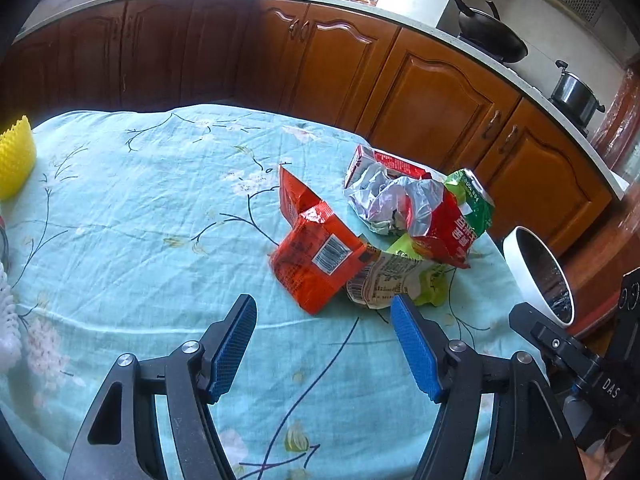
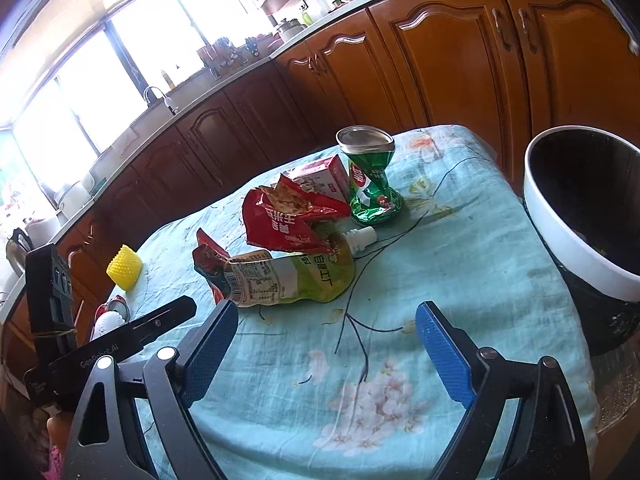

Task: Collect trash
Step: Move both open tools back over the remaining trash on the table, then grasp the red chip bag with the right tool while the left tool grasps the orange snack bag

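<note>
A heap of trash lies on the floral cloth: an orange-red snack bag [image 1: 316,256], a green spouted pouch [image 2: 288,276], a red snack bag [image 2: 288,216], a crushed green can [image 2: 370,184], a red-and-white carton [image 2: 324,178] and crumpled clear plastic [image 1: 376,196]. A white-rimmed black bin [image 2: 580,208] stands at the table's right edge. My left gripper [image 1: 324,304] hangs open just short of the orange bag, nothing between its blue pads. My right gripper [image 2: 326,314] is open too, empty, a little before the green pouch.
A yellow spiky cup [image 2: 125,267] stands at the table's far left. Brown kitchen cabinets [image 1: 432,92] run behind the table, with a wok [image 1: 492,36] and a pot [image 1: 576,94] on the counter. The other gripper's black body [image 1: 580,360] shows at the right of the left wrist view.
</note>
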Available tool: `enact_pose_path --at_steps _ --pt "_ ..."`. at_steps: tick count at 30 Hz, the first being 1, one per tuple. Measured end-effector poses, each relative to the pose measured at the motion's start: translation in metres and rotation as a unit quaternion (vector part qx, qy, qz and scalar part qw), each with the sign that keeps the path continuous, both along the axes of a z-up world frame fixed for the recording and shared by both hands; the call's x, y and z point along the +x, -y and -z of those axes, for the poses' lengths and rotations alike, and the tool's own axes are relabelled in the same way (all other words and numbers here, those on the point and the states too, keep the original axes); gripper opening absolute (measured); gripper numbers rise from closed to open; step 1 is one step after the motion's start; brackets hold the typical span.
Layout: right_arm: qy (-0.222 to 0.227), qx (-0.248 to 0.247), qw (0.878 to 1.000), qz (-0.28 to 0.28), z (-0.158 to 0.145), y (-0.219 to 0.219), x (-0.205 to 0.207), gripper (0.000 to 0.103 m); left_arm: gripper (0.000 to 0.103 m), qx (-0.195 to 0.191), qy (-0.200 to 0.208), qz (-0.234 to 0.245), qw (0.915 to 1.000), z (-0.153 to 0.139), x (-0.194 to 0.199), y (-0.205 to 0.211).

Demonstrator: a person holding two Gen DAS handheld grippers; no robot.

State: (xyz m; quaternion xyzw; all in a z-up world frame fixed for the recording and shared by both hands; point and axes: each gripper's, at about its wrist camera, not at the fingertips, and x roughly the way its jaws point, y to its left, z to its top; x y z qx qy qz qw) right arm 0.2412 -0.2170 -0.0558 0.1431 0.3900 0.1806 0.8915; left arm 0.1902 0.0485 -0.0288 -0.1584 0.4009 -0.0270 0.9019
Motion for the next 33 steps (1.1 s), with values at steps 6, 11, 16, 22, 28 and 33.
enact_pose_path --at_steps 6,11,16,22,28,33 --pt "0.008 0.004 1.000 -0.012 -0.007 -0.013 0.020 0.083 0.069 0.014 0.004 0.004 0.9999 0.000 0.024 0.005" --pt "0.010 0.005 1.000 -0.024 -0.008 -0.026 0.041 0.078 0.069 0.015 -0.006 -0.007 0.9998 0.007 0.045 -0.001" --pt "-0.006 0.007 0.999 -0.032 0.001 -0.035 0.063 0.062 0.061 -0.005 -0.012 -0.006 0.9999 0.014 0.056 -0.008" --pt "-0.007 -0.002 0.999 -0.046 0.006 -0.041 0.067 0.022 0.013 -0.005 -0.022 0.008 0.9997 0.021 0.059 -0.010" --pt "0.006 -0.004 0.999 -0.044 0.000 -0.035 0.053 0.017 0.003 0.011 -0.001 0.005 0.9999 0.010 0.045 -0.013" --pt "0.021 -0.006 0.999 -0.042 -0.009 -0.024 0.035 0.016 0.001 0.011 0.021 0.007 0.9997 -0.004 0.025 -0.012"
